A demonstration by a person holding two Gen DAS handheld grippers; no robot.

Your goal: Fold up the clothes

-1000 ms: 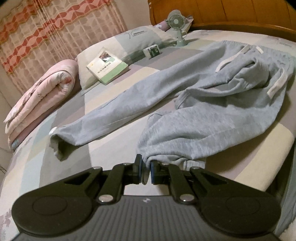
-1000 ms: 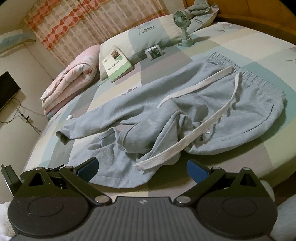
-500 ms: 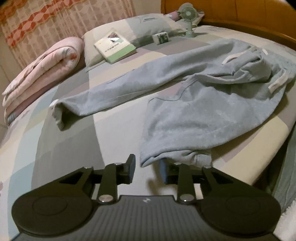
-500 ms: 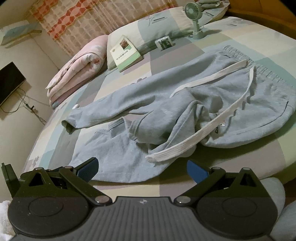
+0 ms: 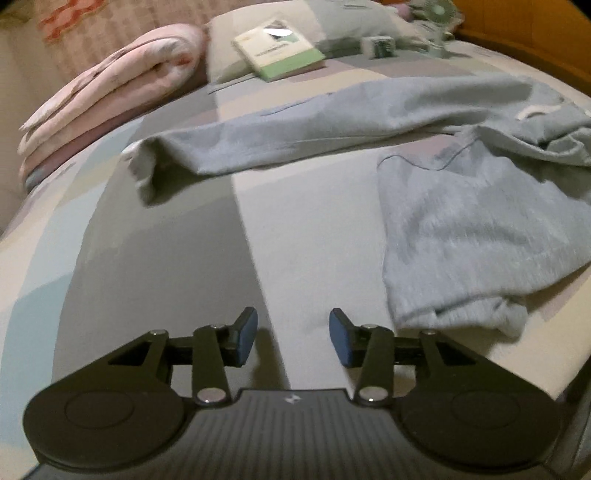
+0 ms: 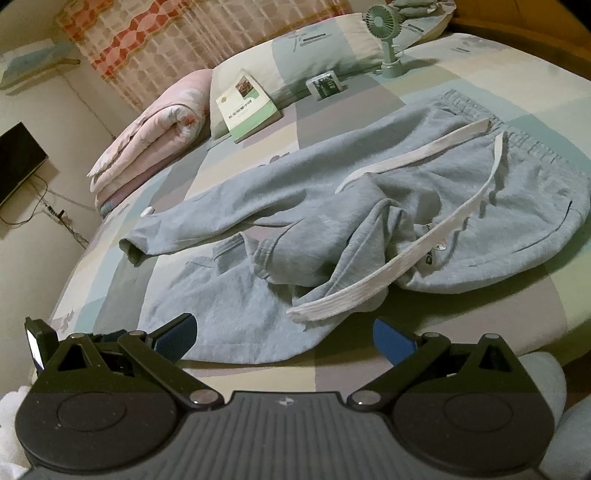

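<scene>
Grey sweatpants (image 6: 369,206) lay crumpled across the bed (image 5: 155,258), legs spread below the book (image 6: 248,107). Left claw (image 5: 293,338) was opening over bare sheet, holding nothing, beside one cuff; right claw (image 6: 283,338) stood apart, empty.

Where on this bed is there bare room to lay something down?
Bare sheet lies between the two legs of the grey sweatpants, in front of the opening left gripper, and left of the far cuff. The head end is crowded: folded pink quilt, book, fan.
</scene>
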